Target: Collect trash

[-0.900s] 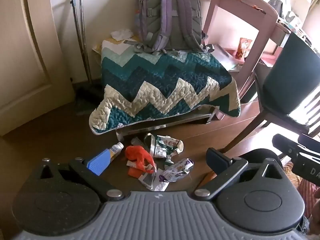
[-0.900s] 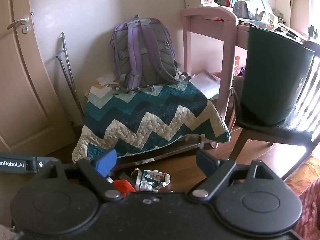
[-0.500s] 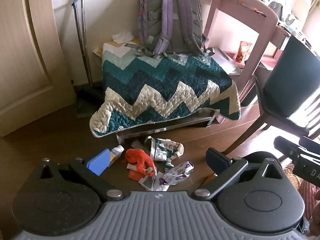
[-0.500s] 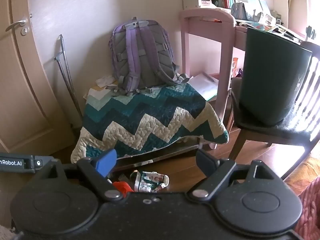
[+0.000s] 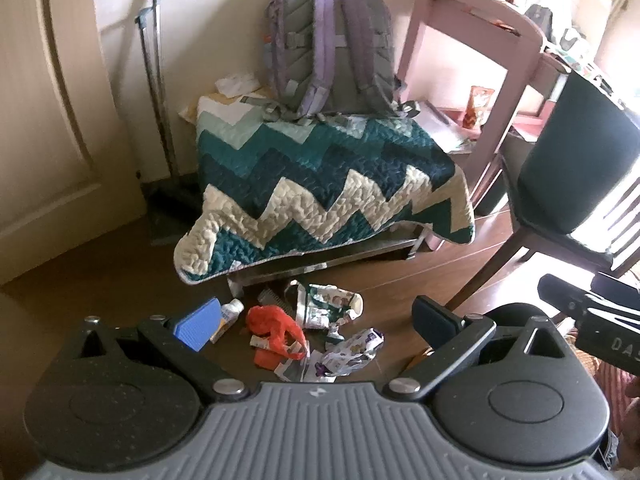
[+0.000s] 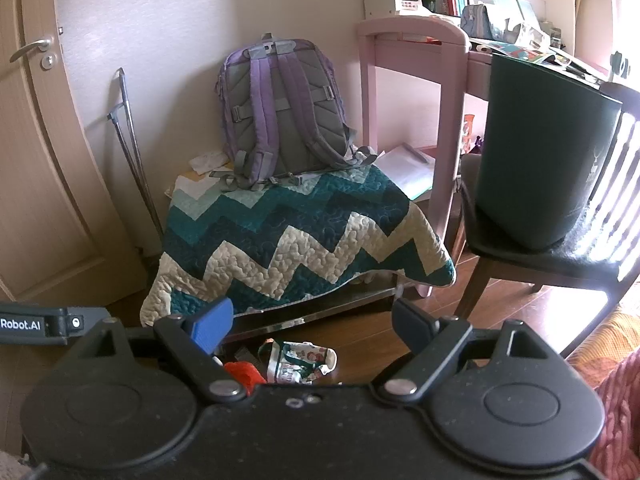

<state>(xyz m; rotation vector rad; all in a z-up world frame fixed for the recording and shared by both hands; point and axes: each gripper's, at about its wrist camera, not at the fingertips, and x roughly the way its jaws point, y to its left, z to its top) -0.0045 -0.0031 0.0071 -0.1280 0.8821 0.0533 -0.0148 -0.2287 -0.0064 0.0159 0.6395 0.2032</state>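
A pile of trash lies on the wooden floor in front of a quilt-covered bench: an orange plastic bag (image 5: 276,330), a crumpled green and white carton (image 5: 326,306), a small white bottle (image 5: 229,314) and a purple and white wrapper (image 5: 352,350). My left gripper (image 5: 314,322) is open and empty, held above the pile. My right gripper (image 6: 314,326) is open and empty, higher and farther back; below it the carton (image 6: 300,362) and the orange bag (image 6: 242,374) show. A dark green bin (image 6: 540,160) stands on a chair.
A zigzag quilt (image 5: 320,196) covers the bench, with a purple backpack (image 5: 328,40) on top. A pink desk (image 6: 420,80) stands to the right, the wooden chair (image 6: 560,256) beside it. A door (image 6: 36,160) is on the left, with metal rods (image 5: 156,92) leaning on the wall.
Both grippers have drawn back and risen slightly, so the trash pile and bench sit a little lower and farther in view. Both stay open.
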